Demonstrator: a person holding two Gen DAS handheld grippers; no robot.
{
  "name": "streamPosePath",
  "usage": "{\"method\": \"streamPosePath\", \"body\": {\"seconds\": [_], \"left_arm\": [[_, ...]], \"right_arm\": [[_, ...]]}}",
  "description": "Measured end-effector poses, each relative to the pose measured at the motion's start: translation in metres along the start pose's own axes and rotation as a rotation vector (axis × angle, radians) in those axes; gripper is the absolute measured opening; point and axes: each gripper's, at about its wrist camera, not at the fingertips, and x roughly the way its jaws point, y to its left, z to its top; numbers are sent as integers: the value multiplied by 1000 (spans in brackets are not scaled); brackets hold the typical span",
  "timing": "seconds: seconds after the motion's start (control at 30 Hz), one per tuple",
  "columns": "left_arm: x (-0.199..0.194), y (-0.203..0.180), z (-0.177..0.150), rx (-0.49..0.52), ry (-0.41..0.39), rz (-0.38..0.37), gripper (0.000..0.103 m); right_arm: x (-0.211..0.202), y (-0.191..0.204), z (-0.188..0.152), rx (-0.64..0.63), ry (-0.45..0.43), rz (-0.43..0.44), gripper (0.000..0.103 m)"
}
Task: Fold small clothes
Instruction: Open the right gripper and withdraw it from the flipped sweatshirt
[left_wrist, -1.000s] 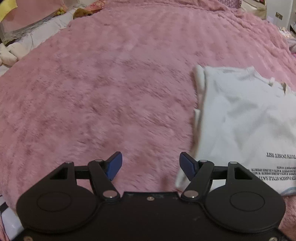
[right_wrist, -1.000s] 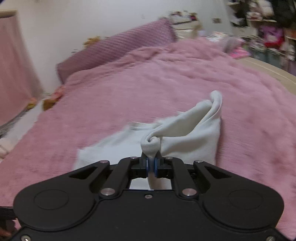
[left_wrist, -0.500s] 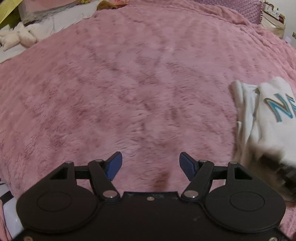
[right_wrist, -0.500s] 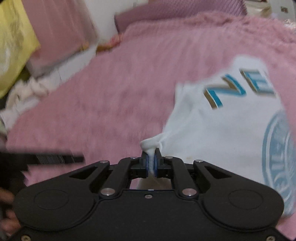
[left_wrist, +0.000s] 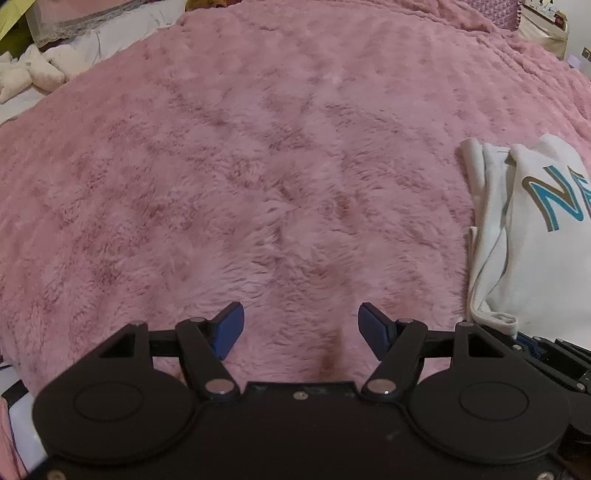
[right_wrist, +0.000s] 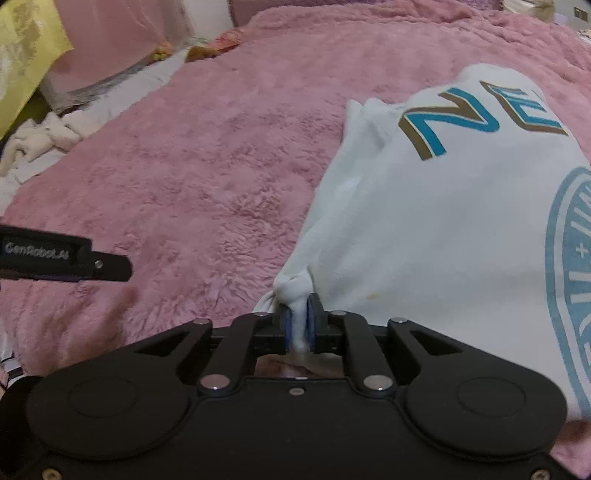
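Gripping, right claw: blue pads pressed together on a bunched corner of the white T-shirt, a small knot of cloth bulging just above them.
Right claw's load: the shirt fans out from the pinch toward the upper right, front side up, lifted at the pinched corner and lying on the bed further off.
Shirt print: large teal and brown letters "NE" near the far end; part of a round light-blue emblem at the right edge of the right wrist view; a small yellowish spot near the pinch.
Left claw: blue pads wide apart, nothing between them, hovering over bare blanket.
Left claw seen from the right: a black bar with pale lettering juts in at the left edge, apart from the shirt.
Shirt from the left wrist view: at the right edge, layers of white cloth stacked with a folded hem nearest the claw; the teal "N" shows on top.
Right claw from the left: dark hardware sits just below the shirt's near corner, probably the right tool, though it is largely cut off.
Bed surface: fluffy pink blanket under everything.
Far edge: pale plush toys at the upper left, beyond the blanket; a yellow cloth hangs at the upper left of the right wrist view.
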Motion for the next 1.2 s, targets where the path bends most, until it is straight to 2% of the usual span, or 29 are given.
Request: {"method": "streamPosePath", "body": {"seconds": [0.03, 0.07, 0.1, 0.17, 0.4, 0.5, 0.63, 0.83, 0.93, 1.07, 1.1, 1.13, 1.17, 1.2], "left_arm": [[-2, -2, 0, 4, -3, 1, 70], [-4, -5, 1, 10, -5, 6, 70], [-6, -8, 2, 17, -8, 14, 70], [-10, -14, 2, 26, -12, 24, 70], [-25, -41, 6, 53, -22, 17, 70], [-26, -60, 13, 76, -33, -7, 70], [-21, -101, 32, 129, -71, -71, 70], [19, -174, 70, 270, -135, -175, 70], [47, -203, 83, 311, -141, -236, 70], [81, -229, 99, 314, -83, -295, 70], [84, -231, 98, 308, -82, -308, 67], [83, -230, 96, 304, -98, -335, 60], [80, -229, 92, 314, -114, -348, 58], [77, -230, 89, 341, -129, -353, 37]], "right_arm": [[-2, -1, -2, 9, -3, 17, 12], [-4, -3, -2, 24, -4, 35, 23], [-8, -6, -3, 44, -4, 55, 39], [-13, -7, -3, 59, -7, 80, 47], [-46, -7, 3, 2, -17, 84, 49], [-74, -23, 6, -36, -58, 39, 59], [-105, -70, 6, -52, -102, -99, 59], [-131, -161, 2, 36, -115, -302, 59], [-133, -199, -3, 107, -105, -354, 59], [-128, -231, -11, 164, -88, -382, 59], [-126, -234, -12, 172, -86, -385, 59], [-124, -235, -12, 177, -82, -383, 59], [-122, -236, -12, 177, -79, -379, 59], [-122, -236, -13, 174, -78, -375, 59]]}}
